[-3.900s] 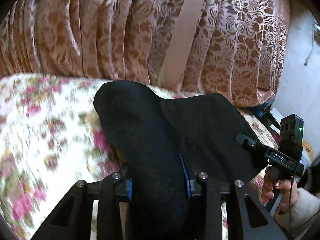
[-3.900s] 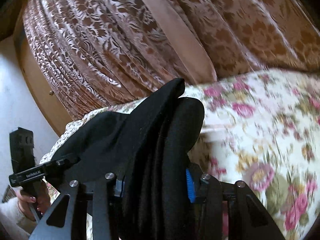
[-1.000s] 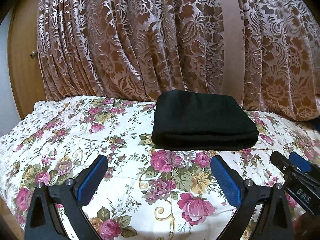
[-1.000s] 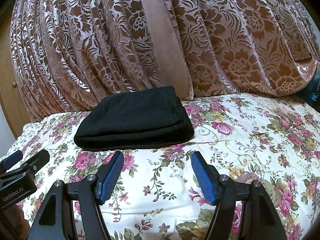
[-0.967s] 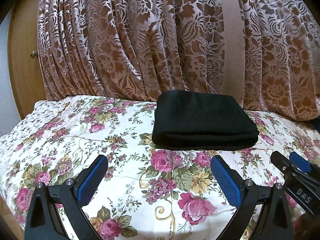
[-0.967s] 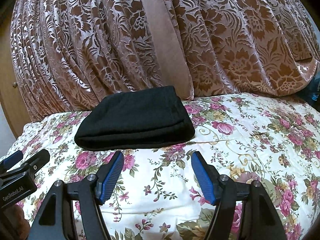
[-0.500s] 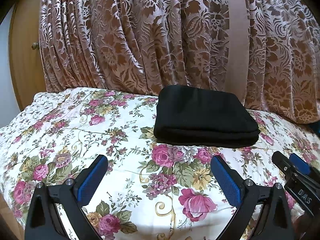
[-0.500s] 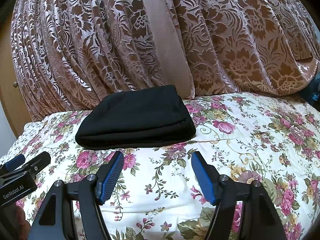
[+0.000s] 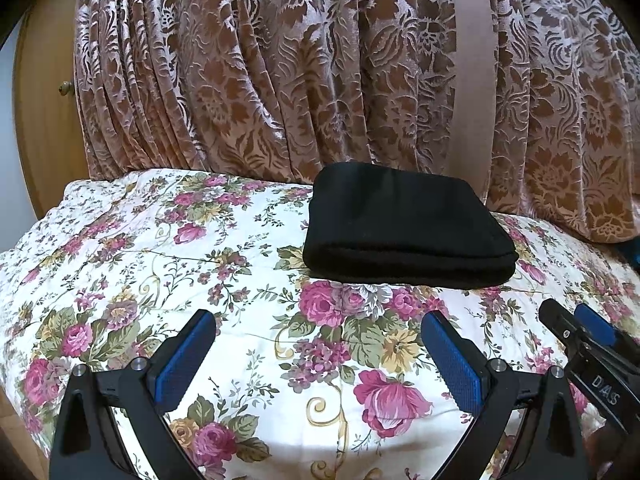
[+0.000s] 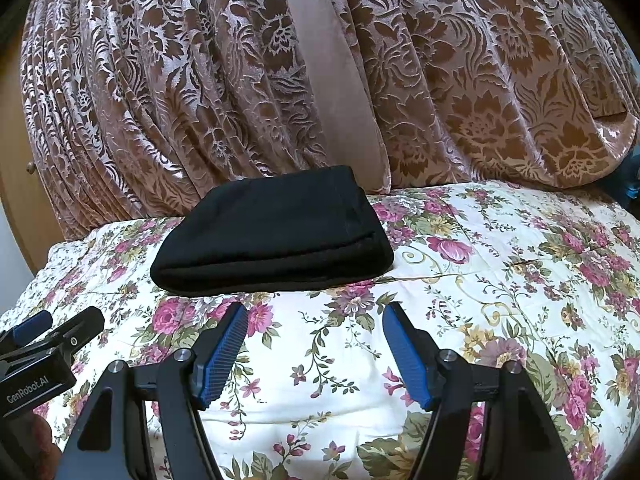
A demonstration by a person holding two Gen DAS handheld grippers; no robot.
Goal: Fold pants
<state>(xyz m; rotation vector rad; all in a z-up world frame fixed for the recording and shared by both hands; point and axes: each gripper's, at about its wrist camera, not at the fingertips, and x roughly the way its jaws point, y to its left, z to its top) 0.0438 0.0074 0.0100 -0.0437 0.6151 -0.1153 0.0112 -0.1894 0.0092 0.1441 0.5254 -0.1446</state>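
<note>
The black pants [image 9: 404,228] lie folded into a compact rectangle on the floral bedspread [image 9: 160,264], near the curtain. They also show in the right wrist view [image 10: 276,232]. My left gripper [image 9: 320,344] is open and empty, held back from the pants above the bedspread. My right gripper [image 10: 314,340] is open and empty too, just in front of the pants' near edge. The right gripper's body shows at the right edge of the left wrist view [image 9: 592,356], and the left gripper's body at the left edge of the right wrist view [image 10: 36,356].
A brown patterned velvet curtain [image 9: 280,68] hangs right behind the bed. A wooden door [image 9: 36,120] with a knob stands at the far left. The bedspread's right part [image 10: 540,272] is bare of clothes.
Both grippers let go of the pants and pulled back; the pants now lie folded on the bed. In the last second both views tilted slightly.
</note>
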